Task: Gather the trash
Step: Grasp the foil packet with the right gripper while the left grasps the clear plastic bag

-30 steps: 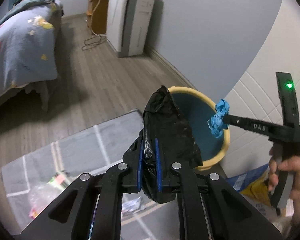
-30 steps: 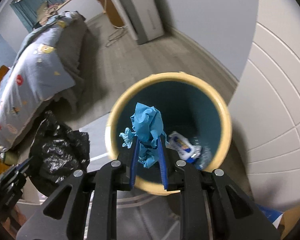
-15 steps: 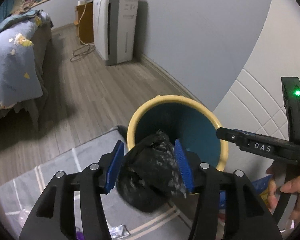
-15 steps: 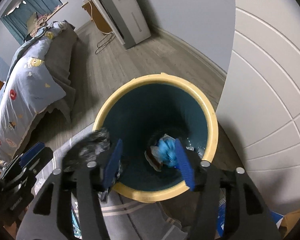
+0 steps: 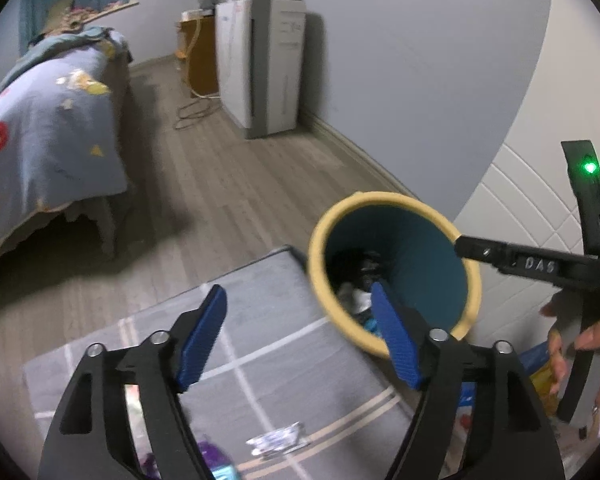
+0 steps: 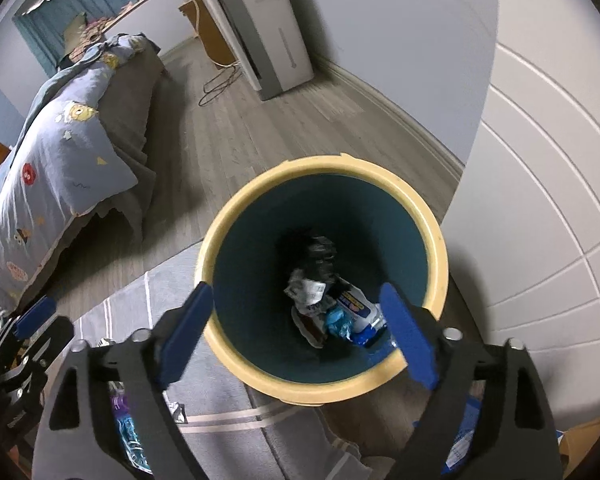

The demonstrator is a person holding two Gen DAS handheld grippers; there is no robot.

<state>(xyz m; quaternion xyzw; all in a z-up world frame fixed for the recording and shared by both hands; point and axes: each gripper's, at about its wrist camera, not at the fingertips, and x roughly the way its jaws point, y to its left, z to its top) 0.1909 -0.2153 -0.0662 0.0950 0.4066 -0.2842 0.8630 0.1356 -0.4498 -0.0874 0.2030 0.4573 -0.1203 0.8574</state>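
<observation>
Trash lies at the bottom of the bin (image 6: 321,276), a round container with a pale yellow rim and dark teal inside, standing on the wood floor (image 6: 260,136) at the corner of a grey rug (image 5: 260,344). Inside, you can make out a crumpled black bag (image 6: 318,254), a white crumpled wrapper (image 6: 306,290), a scrap of blue material (image 6: 334,320) and a blue-and-white packet (image 6: 358,306), all bunched together.

Your right tool (image 6: 300,332) hangs directly above the bin's mouth, its blue-padded fingers spread wide and holding nothing. Your left tool (image 5: 298,340) is also spread wide and holds nothing; in its view the bin sits at about 2 o'clock, with the right finger pad overlapping the near rim.

More litter rests on the rug near you: a silvery wrapper (image 5: 278,442) at 6 o'clock in the left view, and purple packaging (image 5: 212,454) beside it, partly hidden by the tool.

A bed (image 6: 60,152) with a blue patterned quilt stands at 10 o'clock, and a white appliance (image 5: 260,68) against the wall at 12 o'clock.
</observation>
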